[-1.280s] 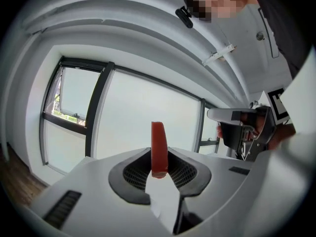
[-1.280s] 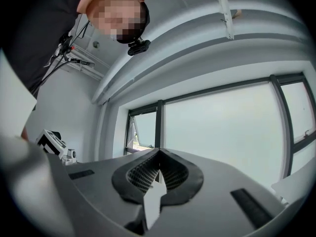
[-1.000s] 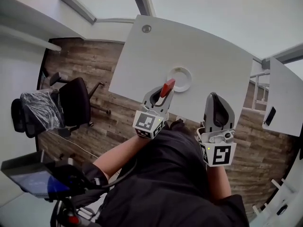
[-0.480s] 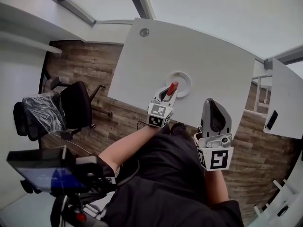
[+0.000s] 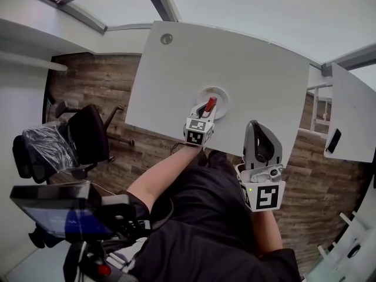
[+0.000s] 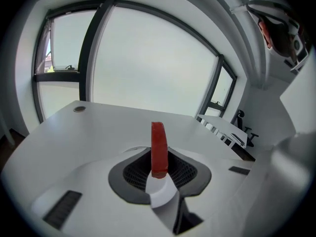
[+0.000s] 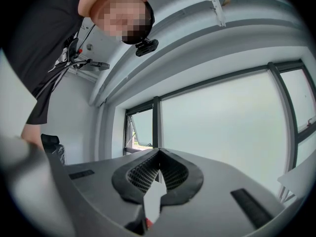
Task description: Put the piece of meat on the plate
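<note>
One red strip of meat, gripped at the plate.
Our left gripper (image 6: 159,158) has its jaws closed partway onto the piece of meat (image 6: 159,144), a narrow, smooth, deep-red slab that stands on edge between the pads and pokes out past the tips with a slight curve. From the head view it overlaps the near rim of the white plate (image 5: 224,96) on the white table (image 5: 258,69); whether they touch we cannot tell. Our right gripper (image 7: 158,156) hangs by the table's near edge, jaws together, empty.
</note>
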Demonstrator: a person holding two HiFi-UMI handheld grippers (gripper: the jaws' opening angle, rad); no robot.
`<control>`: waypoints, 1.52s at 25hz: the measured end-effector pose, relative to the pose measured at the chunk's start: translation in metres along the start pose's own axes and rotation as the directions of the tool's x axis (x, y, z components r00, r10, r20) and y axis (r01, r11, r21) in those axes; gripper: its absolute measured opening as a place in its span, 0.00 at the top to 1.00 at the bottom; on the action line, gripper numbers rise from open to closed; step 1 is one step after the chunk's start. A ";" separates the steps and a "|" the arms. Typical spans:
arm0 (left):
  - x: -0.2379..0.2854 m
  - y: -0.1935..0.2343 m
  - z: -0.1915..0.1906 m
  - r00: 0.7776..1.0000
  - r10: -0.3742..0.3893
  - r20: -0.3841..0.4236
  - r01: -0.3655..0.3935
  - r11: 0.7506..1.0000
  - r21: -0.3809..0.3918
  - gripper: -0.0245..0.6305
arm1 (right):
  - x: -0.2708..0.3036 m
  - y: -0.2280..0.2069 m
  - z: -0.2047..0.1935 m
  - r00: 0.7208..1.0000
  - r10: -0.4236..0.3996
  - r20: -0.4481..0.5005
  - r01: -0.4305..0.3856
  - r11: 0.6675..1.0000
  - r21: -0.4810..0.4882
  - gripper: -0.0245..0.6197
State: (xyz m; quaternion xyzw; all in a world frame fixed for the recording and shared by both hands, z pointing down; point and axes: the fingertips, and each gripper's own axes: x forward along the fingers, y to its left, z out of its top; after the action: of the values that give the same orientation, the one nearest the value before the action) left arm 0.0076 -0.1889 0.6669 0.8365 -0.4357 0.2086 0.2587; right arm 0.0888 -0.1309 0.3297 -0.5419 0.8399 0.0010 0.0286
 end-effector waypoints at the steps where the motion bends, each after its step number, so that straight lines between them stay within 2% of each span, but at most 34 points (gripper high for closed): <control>1: 0.003 0.001 -0.003 1.000 -0.002 -0.011 0.002 1.000 -0.002 0.82 | 0.000 -0.003 0.000 1.000 -0.012 -0.001 0.012 1.000 0.006 0.96; 6: 0.018 -0.001 -0.021 0.997 -0.010 -0.077 0.011 1.000 0.008 0.82 | 0.001 -0.028 0.001 0.998 -0.066 -0.001 0.066 0.998 0.015 0.96; 10: 0.030 -0.003 -0.036 0.992 -0.015 -0.125 0.016 1.000 0.007 0.82 | -0.004 -0.041 0.007 0.989 -0.145 0.003 0.144 0.986 -0.087 0.96; 12: 0.033 -0.004 -0.040 0.989 -0.013 -0.149 0.012 1.000 -0.008 0.82 | -0.006 -0.044 0.006 0.987 -0.163 -0.006 0.162 0.981 -0.106 0.96; 17: 0.044 -0.006 -0.048 0.987 -0.026 -0.157 0.024 1.000 -0.014 0.82 | -0.009 -0.038 0.000 0.990 -0.141 -0.025 0.137 0.985 -0.106 0.96; 22: 0.045 -0.002 -0.048 0.984 -0.031 -0.175 0.027 0.999 -0.027 0.82 | -0.010 -0.030 0.009 0.991 -0.137 0.006 0.136 0.973 -0.187 0.96; 30: 0.050 0.003 -0.058 0.977 -0.050 -0.210 0.044 0.998 -0.033 0.82 | -0.016 -0.027 0.010 0.991 -0.137 0.010 0.136 0.972 -0.193 0.96; 38: 0.051 0.007 -0.051 0.982 -0.066 -0.179 0.059 0.997 -0.042 0.82 | -0.018 -0.024 0.006 0.990 -0.138 0.004 0.137 0.974 -0.178 0.96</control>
State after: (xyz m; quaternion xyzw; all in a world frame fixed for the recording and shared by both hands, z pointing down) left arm 0.0230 -0.1929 0.7378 0.8225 -0.3878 0.2672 0.3189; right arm 0.1186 -0.1241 0.3257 -0.5992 0.7971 0.0717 -0.0235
